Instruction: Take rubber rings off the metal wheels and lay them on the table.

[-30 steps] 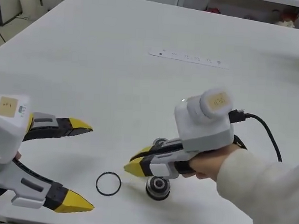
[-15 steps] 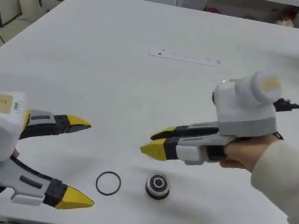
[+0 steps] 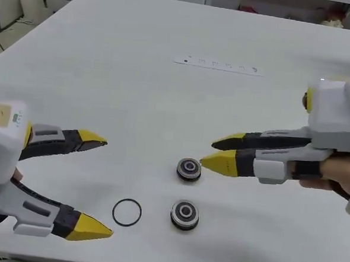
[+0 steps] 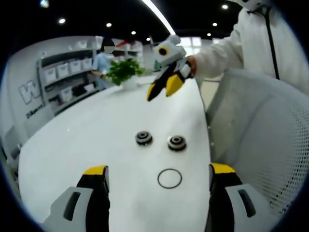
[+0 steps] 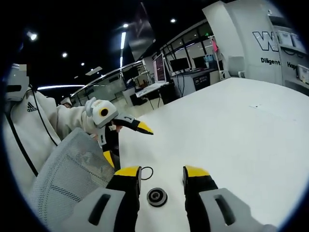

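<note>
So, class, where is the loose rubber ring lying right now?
In the head view the rubber ring lies flat on the table, just left of the nearer metal wheel and right of the lower jaw of the left gripper.

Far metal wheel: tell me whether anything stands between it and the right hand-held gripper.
Nothing visible does. The right hand-held gripper, jaws open, hovers just beside the far metal wheel with bare table between them. The near metal wheel and the loose rubber ring lie closer to the person, off that line.

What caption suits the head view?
Left gripper and right gripper, both open, flank two metal wheels and a loose rubber ring.
</note>
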{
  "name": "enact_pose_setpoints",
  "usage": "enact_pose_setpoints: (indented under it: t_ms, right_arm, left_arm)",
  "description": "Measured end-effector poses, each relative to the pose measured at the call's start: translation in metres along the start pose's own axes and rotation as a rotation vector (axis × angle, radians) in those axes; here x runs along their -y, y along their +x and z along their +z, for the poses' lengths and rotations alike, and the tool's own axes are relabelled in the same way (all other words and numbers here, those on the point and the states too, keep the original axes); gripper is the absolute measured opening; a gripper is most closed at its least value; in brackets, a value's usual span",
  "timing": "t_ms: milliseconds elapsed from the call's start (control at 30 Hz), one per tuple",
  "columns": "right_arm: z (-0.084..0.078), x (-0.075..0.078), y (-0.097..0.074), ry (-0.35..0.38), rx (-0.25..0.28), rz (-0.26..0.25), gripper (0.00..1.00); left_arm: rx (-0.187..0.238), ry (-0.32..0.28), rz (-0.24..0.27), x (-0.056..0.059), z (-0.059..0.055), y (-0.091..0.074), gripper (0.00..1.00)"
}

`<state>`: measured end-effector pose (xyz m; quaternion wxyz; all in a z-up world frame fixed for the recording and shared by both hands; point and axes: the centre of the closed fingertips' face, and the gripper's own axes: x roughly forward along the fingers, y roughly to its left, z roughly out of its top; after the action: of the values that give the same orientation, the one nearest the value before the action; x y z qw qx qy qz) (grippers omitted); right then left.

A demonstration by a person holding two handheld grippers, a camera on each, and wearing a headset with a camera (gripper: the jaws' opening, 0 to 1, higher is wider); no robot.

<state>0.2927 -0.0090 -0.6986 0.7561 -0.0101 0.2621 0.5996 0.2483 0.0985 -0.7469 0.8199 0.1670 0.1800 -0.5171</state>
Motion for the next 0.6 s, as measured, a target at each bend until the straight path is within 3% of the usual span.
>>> enact_pose_setpoints:
  t_ms: [233,600]
  right_arm:
    - [-0.001,-0.003,-0.009,-0.028,0.022,0.008,0.33]
    - [-0.021,0.001,-0.009,-0.037,-0.009,0.005,0.33]
  left_arm:
    - [0.013,-0.003,0.004,-0.002,0.008,0.000,0.86]
    - [0.059,0.016,0.009,-0.005,0.036,-0.001,0.86]
